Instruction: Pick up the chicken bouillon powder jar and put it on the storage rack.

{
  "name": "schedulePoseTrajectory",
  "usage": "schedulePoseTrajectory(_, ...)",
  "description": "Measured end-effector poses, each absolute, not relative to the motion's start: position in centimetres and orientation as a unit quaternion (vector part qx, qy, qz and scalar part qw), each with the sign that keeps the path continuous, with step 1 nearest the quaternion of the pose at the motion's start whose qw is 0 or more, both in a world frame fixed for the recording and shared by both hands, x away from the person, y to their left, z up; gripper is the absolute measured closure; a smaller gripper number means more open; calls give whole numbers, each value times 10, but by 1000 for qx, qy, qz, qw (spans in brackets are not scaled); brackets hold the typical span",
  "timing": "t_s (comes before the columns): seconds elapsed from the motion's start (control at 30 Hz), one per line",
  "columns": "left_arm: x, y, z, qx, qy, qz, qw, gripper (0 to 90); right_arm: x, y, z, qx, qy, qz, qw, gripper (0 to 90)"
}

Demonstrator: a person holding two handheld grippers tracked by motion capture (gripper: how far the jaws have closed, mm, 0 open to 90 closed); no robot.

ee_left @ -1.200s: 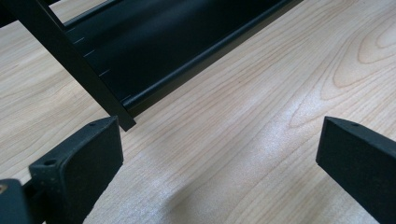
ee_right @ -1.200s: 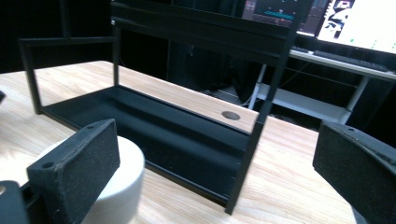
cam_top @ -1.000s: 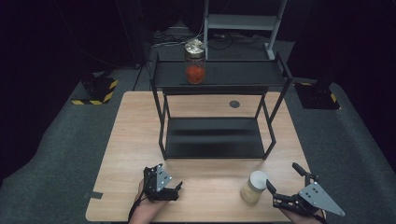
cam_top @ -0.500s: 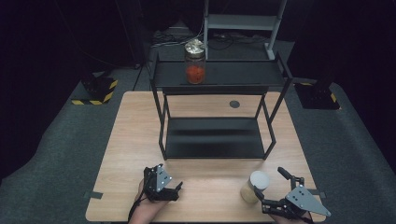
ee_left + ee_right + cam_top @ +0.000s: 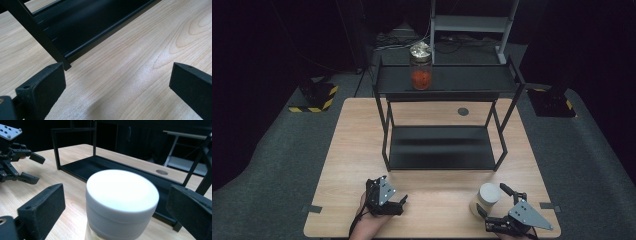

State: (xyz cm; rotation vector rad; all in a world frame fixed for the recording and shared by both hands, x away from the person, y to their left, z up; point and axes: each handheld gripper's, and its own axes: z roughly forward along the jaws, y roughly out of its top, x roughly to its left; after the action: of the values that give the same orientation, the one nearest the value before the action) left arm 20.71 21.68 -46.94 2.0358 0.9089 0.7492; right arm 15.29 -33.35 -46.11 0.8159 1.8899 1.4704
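My right gripper (image 5: pixel 491 201) stands at the near right corner of the light wooden table (image 5: pixel 352 150). Its jaws have just been closing, with the white-lidded jar of pale contents (image 5: pixel 484 200) between them. In the right gripper view the jar (image 5: pixel 121 205) sits upright between the two black pads (image 5: pixel 42 207), and a gap shows on either side of the lid; I see no pad pressing on it. I record the jaws as apart, straddling the jar without a grip.

The jar stands on the table top, just in front of the right front leg of the black metal two-tier rack (image 5: pixel 442 150), clear of its lower shelf.

My left gripper (image 5: pixel 401 205) rests near the front edge of the table, left of centre and well apart from the jar. In the left gripper view its pads (image 5: pixel 47 82) stand wide, with bare wood between them and the rack's lower shelf edge (image 5: pixel 100 32) beyond.

On the rack's top shelf, left of centre, stands a glass jar with red contents and a crinkled foil top (image 5: pixel 420 72). A small dark round disc (image 5: pixel 463 111) is set in the table behind the rack.
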Motion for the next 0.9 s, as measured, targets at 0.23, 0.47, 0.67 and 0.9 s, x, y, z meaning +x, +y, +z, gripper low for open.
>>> schedulePoseTrajectory(0.23, 207, 217, -469, 799, 357, 293, 386, 9, 159, -339, -468, 309, 715, 560, 283, 163)
schedulePoseTrajectory(0.47, 207, 218, -470, 798, 358, 293, 387, 9, 163, -343, -473, 312, 716, 562, 271, 265)
schedulePoseTrajectory(0.67, 207, 217, -470, 798, 357, 294, 386, 9, 164, -346, -476, 312, 713, 567, 270, 332)
schedulePoseTrajectory(0.9, 207, 217, -470, 798, 356, 294, 386, 9, 165, -346, -477, 311, 712, 568, 270, 337)
